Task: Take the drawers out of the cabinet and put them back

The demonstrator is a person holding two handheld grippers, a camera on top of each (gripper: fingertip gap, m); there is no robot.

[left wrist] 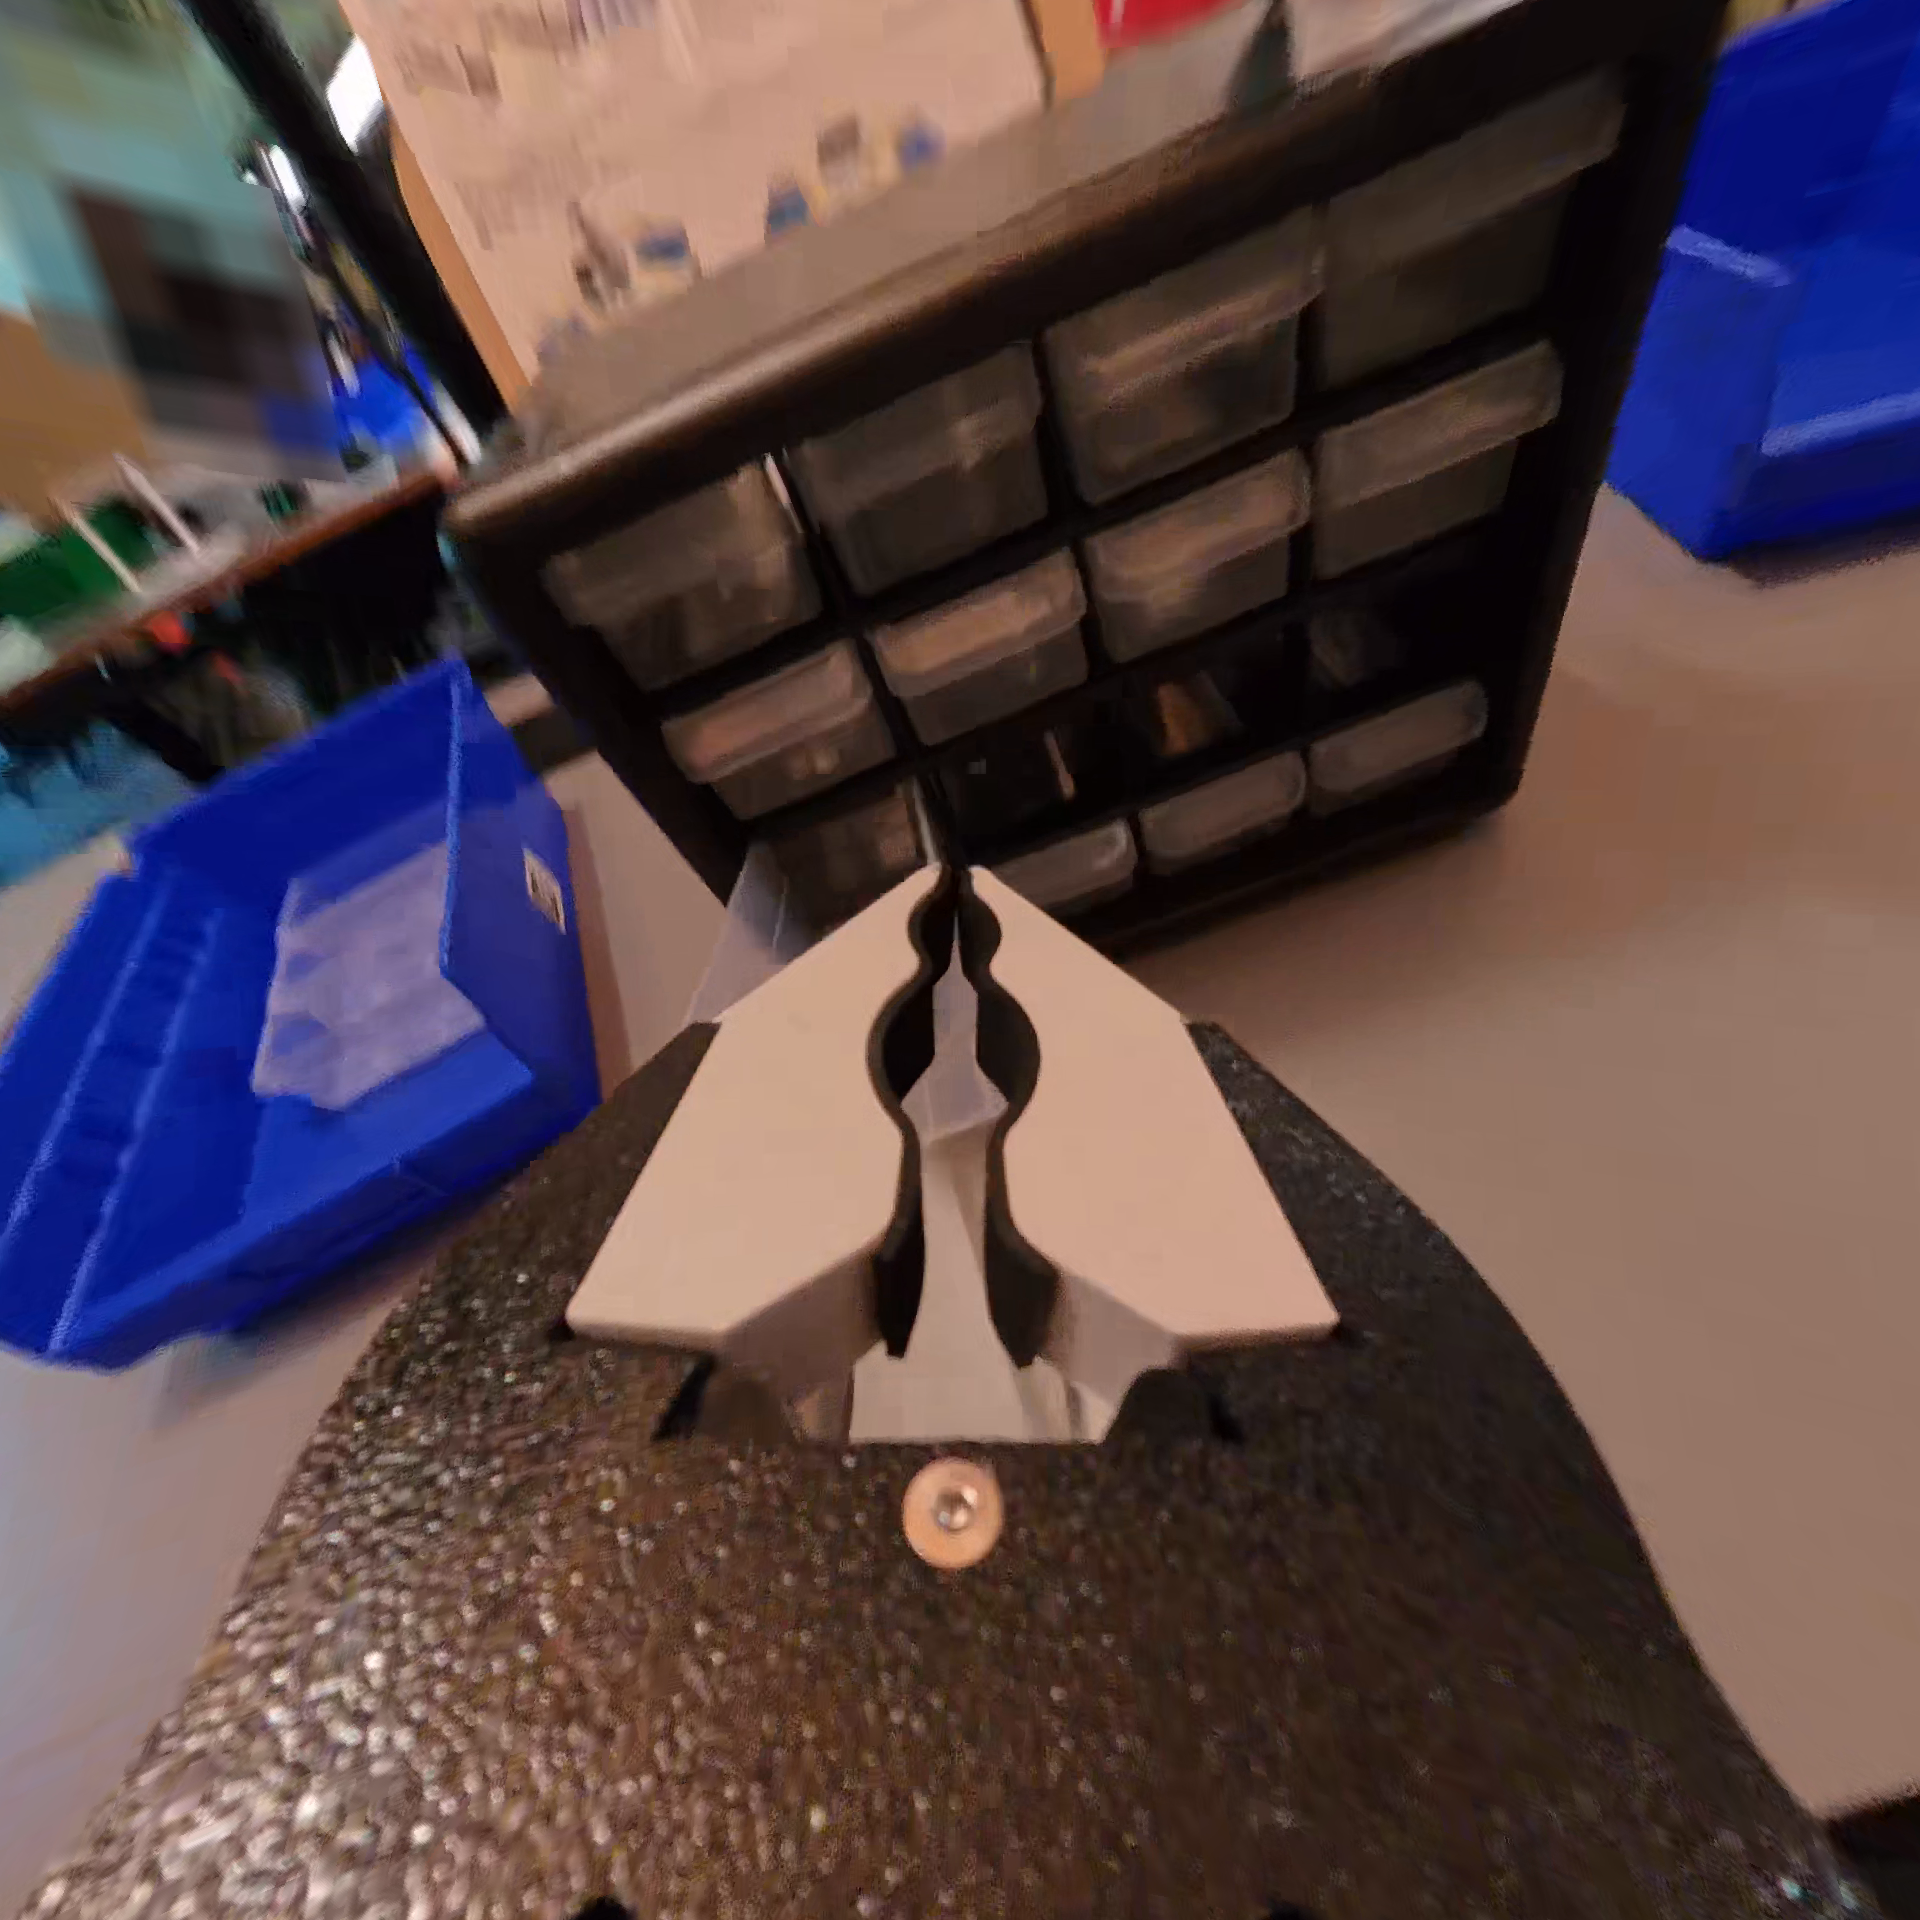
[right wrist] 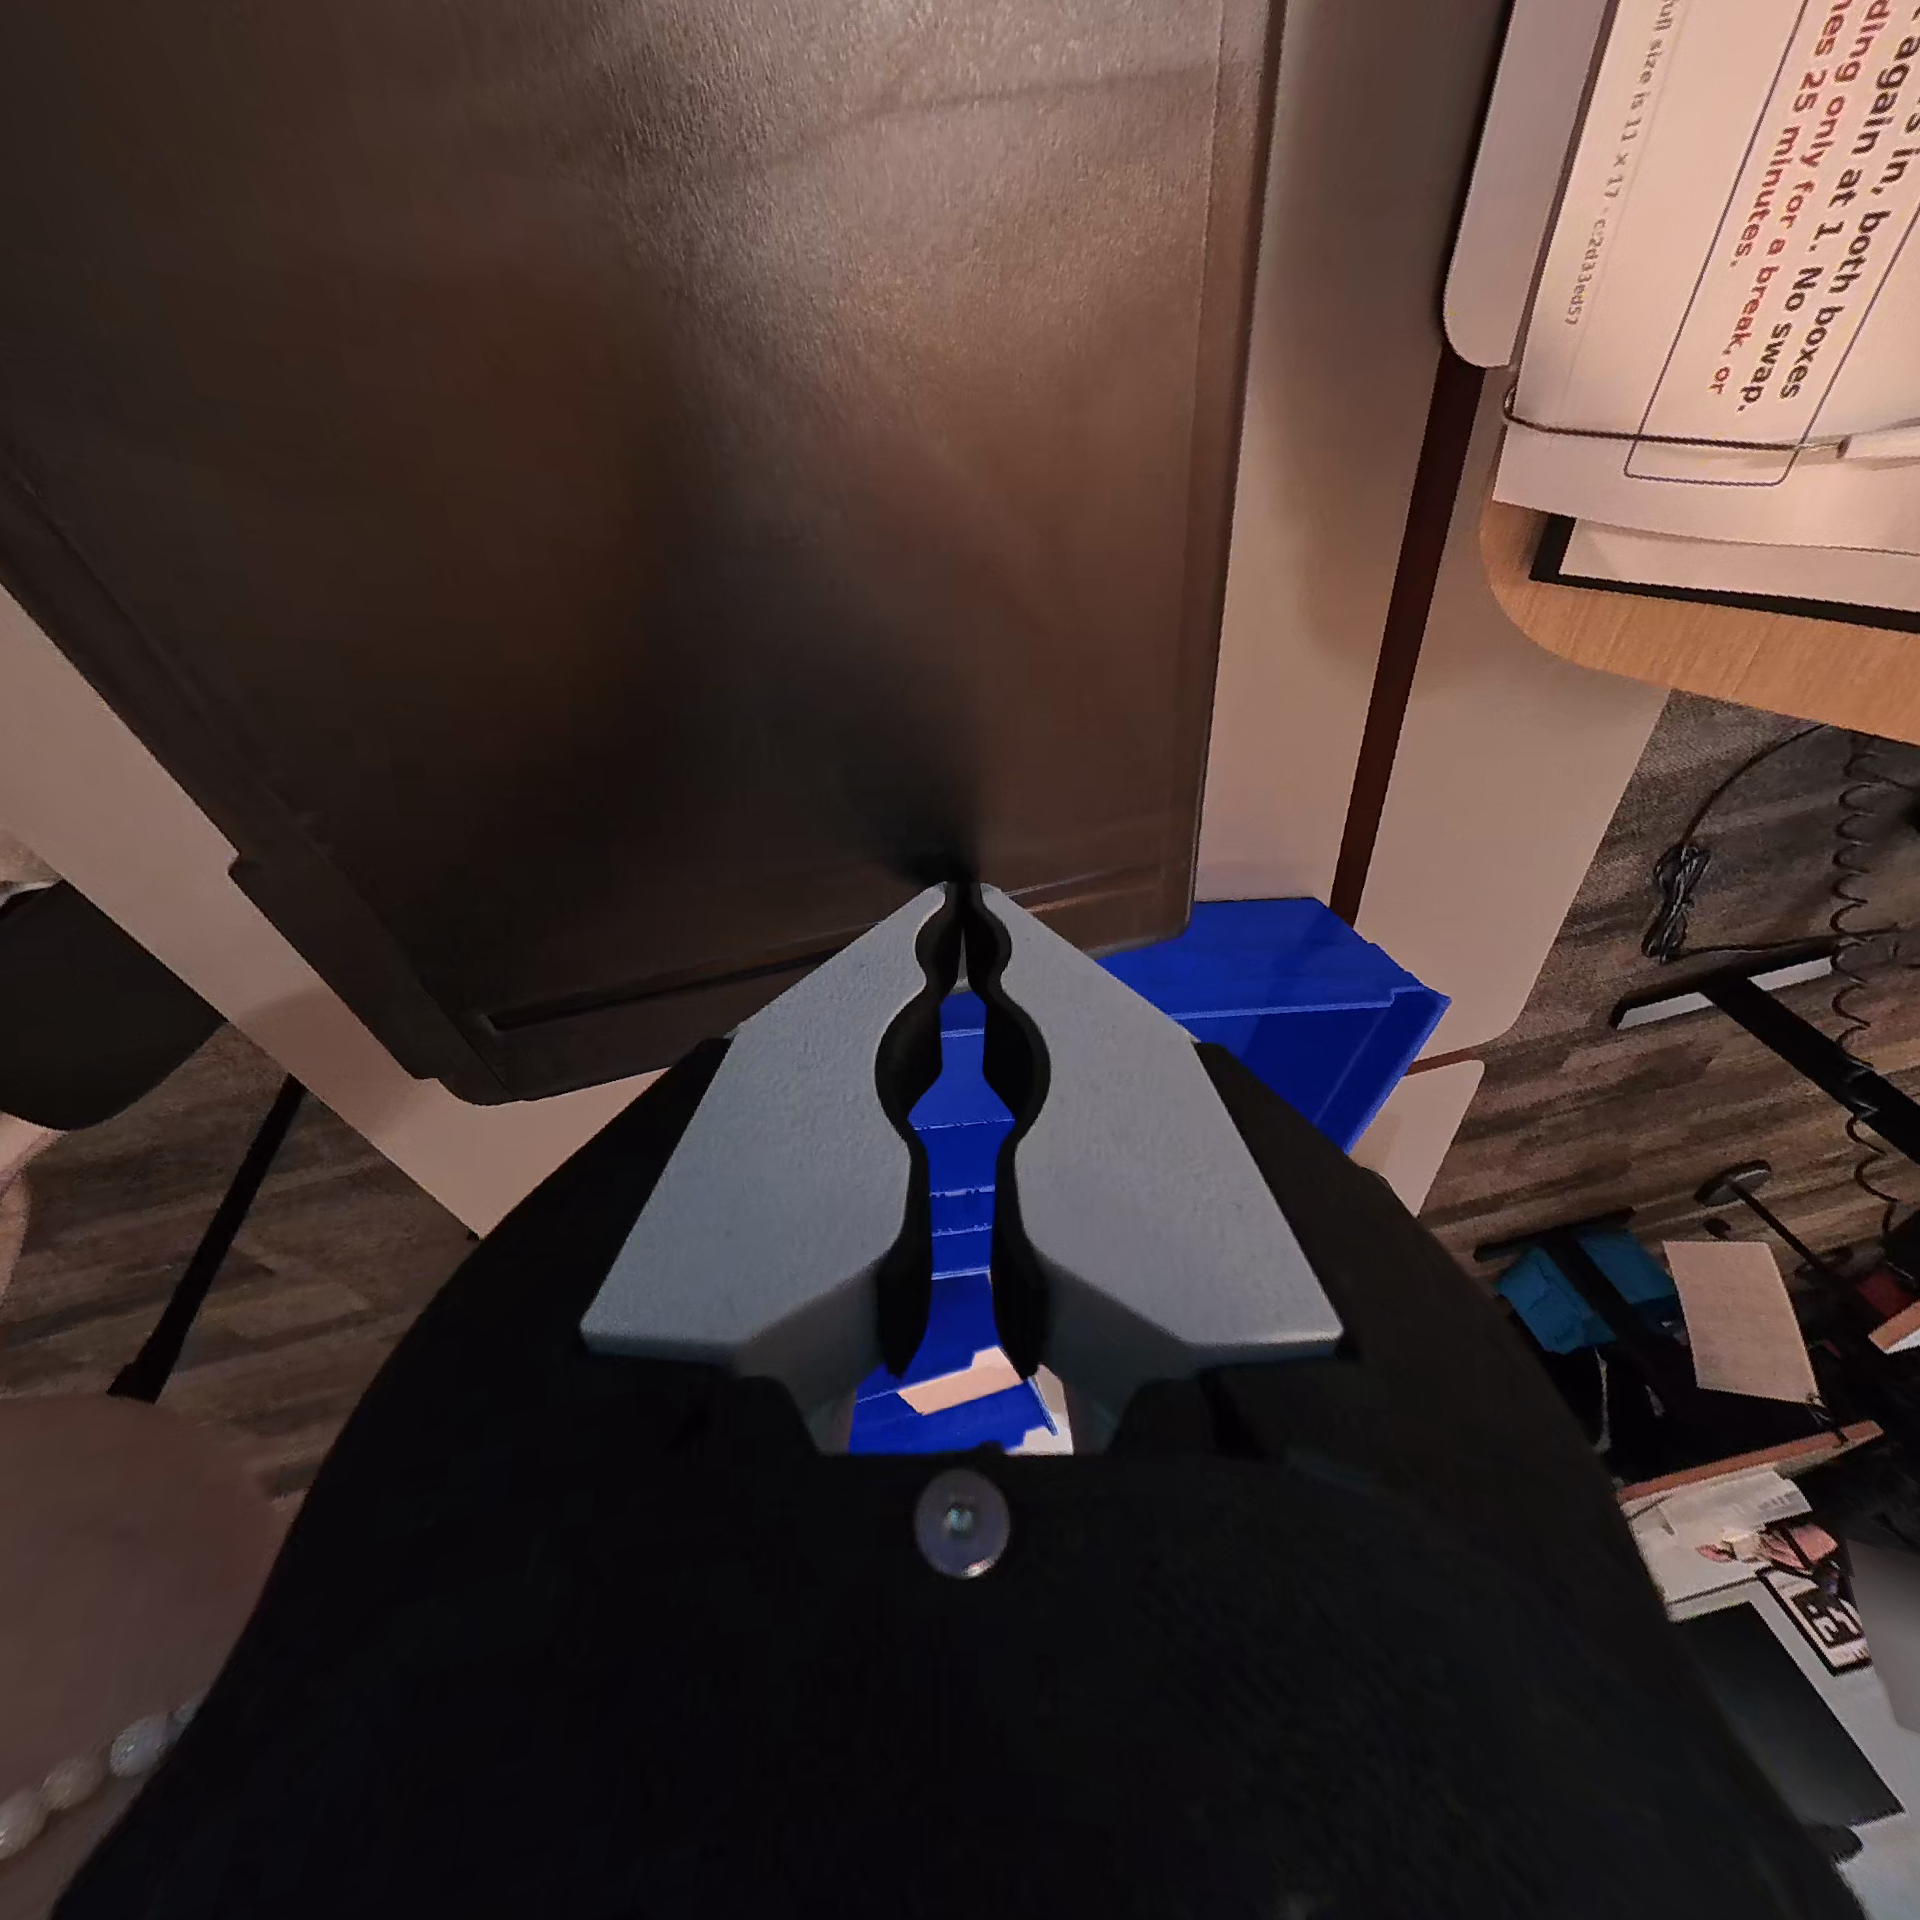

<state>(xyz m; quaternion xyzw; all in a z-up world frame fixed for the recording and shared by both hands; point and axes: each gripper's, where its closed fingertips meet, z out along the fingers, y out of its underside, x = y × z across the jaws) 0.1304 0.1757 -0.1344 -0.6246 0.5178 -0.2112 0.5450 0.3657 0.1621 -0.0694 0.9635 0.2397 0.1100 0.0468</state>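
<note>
Matt black plastic cabinet; clear glossy plastic drawers; glossy blue plastic bin

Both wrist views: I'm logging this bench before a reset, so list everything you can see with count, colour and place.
Drawer cabinet: one, black frame, on the grey table; its plain dark side panel fills the right wrist view.
Seated drawers: most slots, clear; three third-row slots look empty.
Pulled drawer: one, clear, half out at bottom left.
Storage bins: blue; one left holding removed clear drawers, one right, also seen under the right tongs.
Cardboard box: behind cabinet.
Printed sheets: white, upper right.
Left tongs: shut on the pulled drawer.
Right tongs: shut, tips at the cabinet's side.
</note>
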